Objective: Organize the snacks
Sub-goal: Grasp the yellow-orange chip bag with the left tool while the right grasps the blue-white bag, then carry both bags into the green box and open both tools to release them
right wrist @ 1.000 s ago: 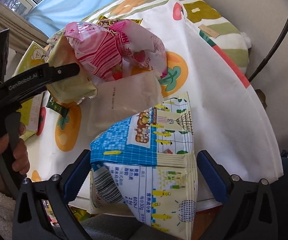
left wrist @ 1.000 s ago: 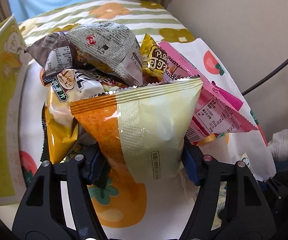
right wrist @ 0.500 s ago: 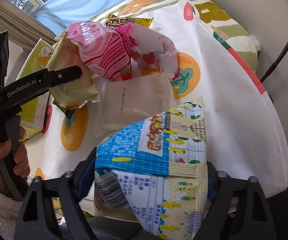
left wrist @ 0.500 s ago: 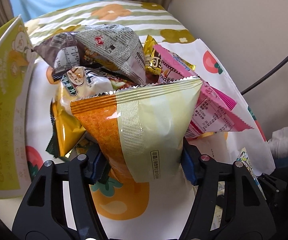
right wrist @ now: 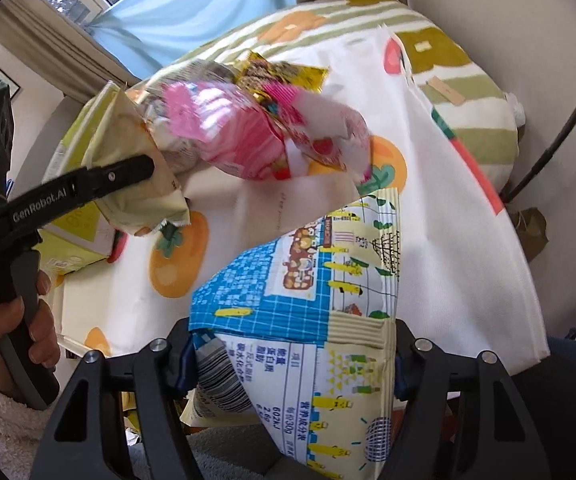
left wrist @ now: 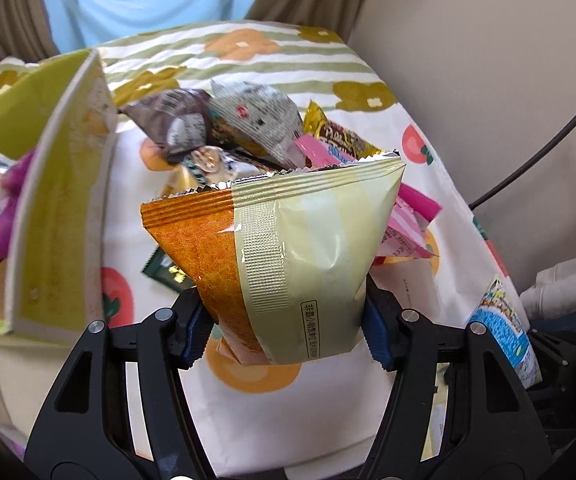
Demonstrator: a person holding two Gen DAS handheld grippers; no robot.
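Note:
My left gripper (left wrist: pixel 284 332) is shut on an orange and pale yellow snack bag (left wrist: pixel 288 256) and holds it above the fruit-print cloth (left wrist: pixel 280 420). It also shows in the right wrist view (right wrist: pixel 144 196), gripped by the left gripper (right wrist: pixel 144 166). My right gripper (right wrist: pixel 288 360) is shut on a blue and cream snack bag (right wrist: pixel 312 308), which also shows in the left wrist view (left wrist: pixel 504 332). A pile of snack bags lies beyond: a grey bag (left wrist: pixel 256 120), a gold bag (left wrist: pixel 336 136), a pink bag (right wrist: pixel 228 136).
An open yellow-green cardboard box (left wrist: pixel 60 208) stands at the left with some packets inside. A striped cushion (right wrist: pixel 468 92) lies at the back by the wall. A black cable (left wrist: pixel 548 148) runs down the right side.
The left gripper has lifted and moved left with its bag, bringing the box into view. The right gripper has closed on the blue bag and raised it.

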